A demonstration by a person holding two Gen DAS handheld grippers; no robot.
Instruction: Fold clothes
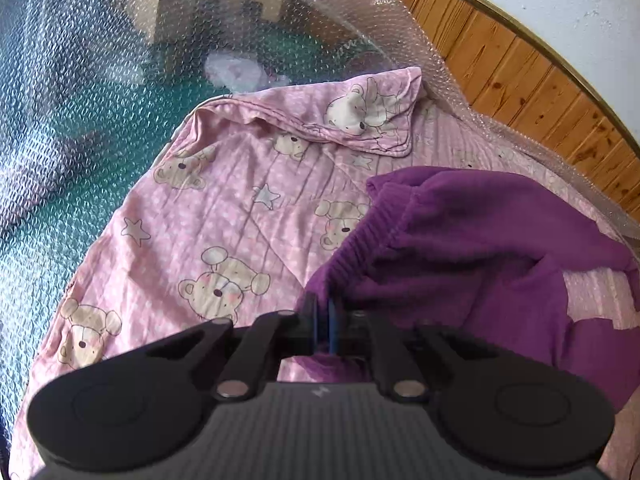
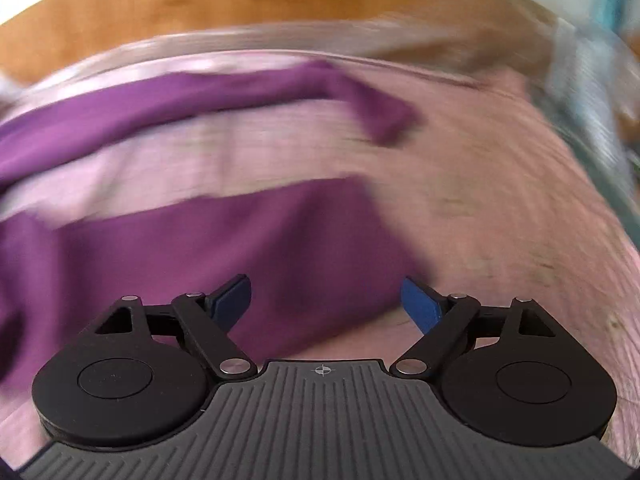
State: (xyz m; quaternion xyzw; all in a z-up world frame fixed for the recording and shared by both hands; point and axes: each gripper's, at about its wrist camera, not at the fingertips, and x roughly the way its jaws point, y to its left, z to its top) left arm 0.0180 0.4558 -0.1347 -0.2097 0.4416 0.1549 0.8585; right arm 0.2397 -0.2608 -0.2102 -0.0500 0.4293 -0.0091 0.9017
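Note:
A pair of purple trousers lies on a pink bear-print sheet. My left gripper is shut on the gathered waistband of the purple trousers at its near left edge. In the blurred right wrist view the purple trousers spread across the pink sheet, with one leg stretched along the far side. My right gripper is open and empty, just above the near end of the closer leg.
Bubble wrap covers the area beyond the sheet's left and far edges. A wooden panel runs along the back right, and shows as a brown band in the right wrist view. A folded sheet corner lies at the far side.

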